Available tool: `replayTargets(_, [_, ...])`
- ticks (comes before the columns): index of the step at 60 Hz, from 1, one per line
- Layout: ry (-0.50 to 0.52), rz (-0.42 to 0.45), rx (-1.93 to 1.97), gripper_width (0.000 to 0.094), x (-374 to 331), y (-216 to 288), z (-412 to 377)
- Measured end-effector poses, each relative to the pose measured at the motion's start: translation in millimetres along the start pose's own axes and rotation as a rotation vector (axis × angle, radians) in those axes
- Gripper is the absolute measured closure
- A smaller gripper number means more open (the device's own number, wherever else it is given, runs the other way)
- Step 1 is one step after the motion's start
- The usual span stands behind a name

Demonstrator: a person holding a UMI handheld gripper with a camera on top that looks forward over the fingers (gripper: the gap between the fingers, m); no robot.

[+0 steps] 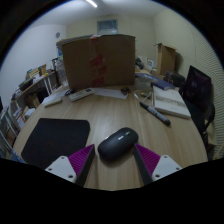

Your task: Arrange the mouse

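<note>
A black computer mouse lies on the wooden table, just ahead of my fingers and partly between their tips. A black mouse mat lies on the table left of the mouse. My gripper is open, with its purple pads spread wide at either side of the mouse's near end. There is a gap between each pad and the mouse. The mouse rests on the table on its own.
A large cardboard box stands at the far side of the table. A laptop and papers lie at the right, with a pen-like item. Shelves stand at the left.
</note>
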State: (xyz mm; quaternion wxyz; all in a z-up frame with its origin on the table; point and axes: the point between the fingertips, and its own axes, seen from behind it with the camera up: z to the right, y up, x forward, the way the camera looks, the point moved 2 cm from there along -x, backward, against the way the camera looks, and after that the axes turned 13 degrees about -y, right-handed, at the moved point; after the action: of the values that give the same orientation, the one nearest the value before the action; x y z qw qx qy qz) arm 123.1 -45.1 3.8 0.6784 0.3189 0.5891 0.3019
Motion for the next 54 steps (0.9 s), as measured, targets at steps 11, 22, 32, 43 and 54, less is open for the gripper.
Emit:
replayTargets(11, [-0.003, 0.024, -0.040, 0.0159, 29, 21, -1])
replayTargets(22, [0.055, 0.070, -0.087, 0.0413, 41, 31, -15])
replayTargets(32, [0.037, 0.049, -0.057, 0.0505, 42, 29, -14])
replayTargets(43, [0.068, 0.000, -0.006, 0.0583, 22, 48, -14])
replayTargets(54, [0.024, 0.204, 0.018, 0.0585, -49, 150, -42])
